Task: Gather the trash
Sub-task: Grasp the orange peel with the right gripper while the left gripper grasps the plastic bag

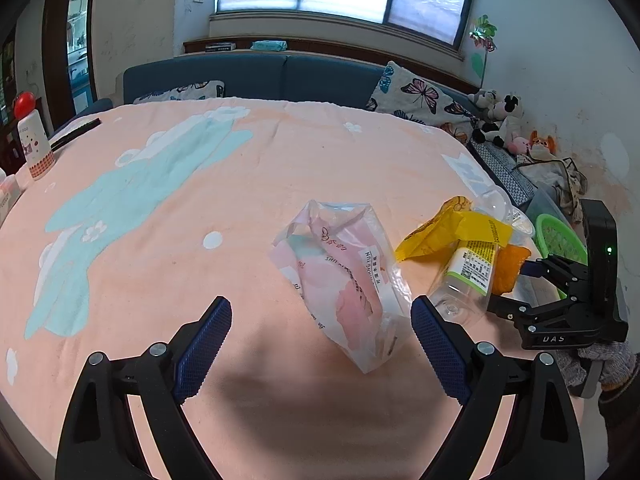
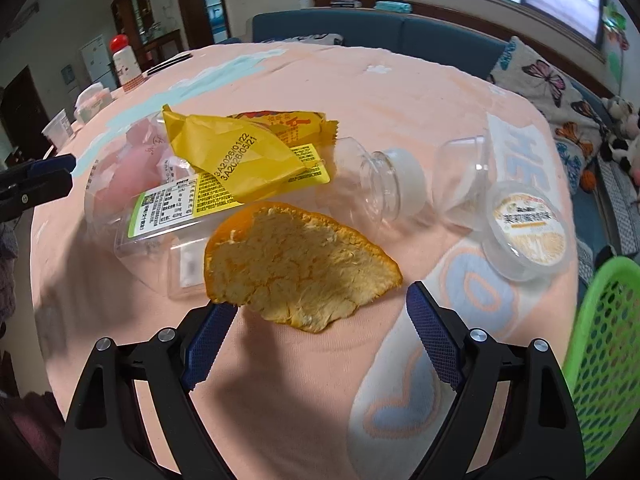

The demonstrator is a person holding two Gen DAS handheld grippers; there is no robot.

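Note:
A clear plastic bag with pink print (image 1: 340, 280) lies on the peach cloth (image 1: 240, 208), between the fingers of my open left gripper (image 1: 322, 312); its right edge is near the right pad. To the right are a yellow wrapper (image 1: 452, 228), an empty clear bottle (image 1: 464, 280) and an orange peel (image 1: 510, 270). In the right wrist view, my right gripper (image 2: 320, 304) stands open just in front of the orange peel (image 2: 296, 264). The peel's lower left corner overlaps the left pad. Behind it lie the bottle (image 2: 248, 200) and the yellow wrapper (image 2: 232, 156).
A green mesh basket (image 2: 608, 340) stands off the cloth's right edge. A lidded clear tub (image 2: 524, 232) and a clear cup (image 2: 464, 172) lie right of the bottle. A white bottle with a red cap (image 1: 34, 140) stands far left. A sofa with pillows and plush toys lies beyond.

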